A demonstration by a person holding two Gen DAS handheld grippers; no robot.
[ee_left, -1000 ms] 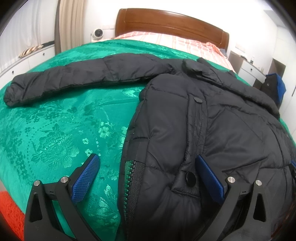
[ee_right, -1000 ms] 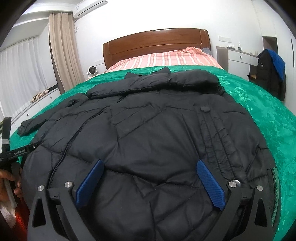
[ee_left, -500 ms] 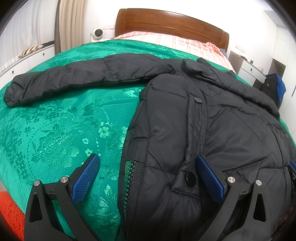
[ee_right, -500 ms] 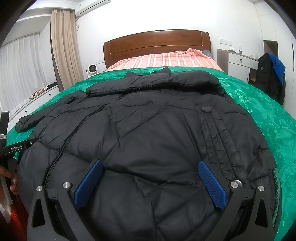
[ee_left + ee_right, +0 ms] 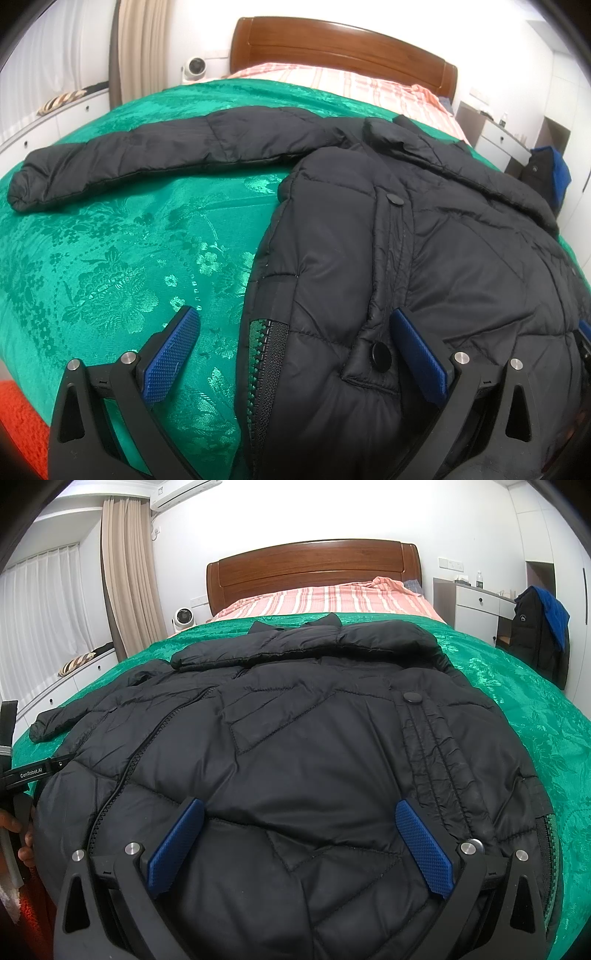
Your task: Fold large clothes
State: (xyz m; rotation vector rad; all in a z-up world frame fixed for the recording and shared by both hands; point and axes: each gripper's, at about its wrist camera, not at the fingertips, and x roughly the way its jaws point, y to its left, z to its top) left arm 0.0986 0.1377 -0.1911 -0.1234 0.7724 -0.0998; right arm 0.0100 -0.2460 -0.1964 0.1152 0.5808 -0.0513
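A black puffer jacket lies flat on the green bedspread, collar toward the headboard. One sleeve stretches out to the left. My left gripper is open over the jacket's lower left edge, by its green zipper and a snap button. In the right wrist view the jacket fills the middle. My right gripper is open and empty just above the lower front panel. The left gripper's body shows at the left edge there.
A wooden headboard and a striped sheet lie beyond the jacket. A white cabinet with a dark coat hung on it stands to the right. Curtains and a small fan are on the left.
The right wrist view has risen and pulled back a little from the jacket. The left gripper has hardly moved. Both stay open.
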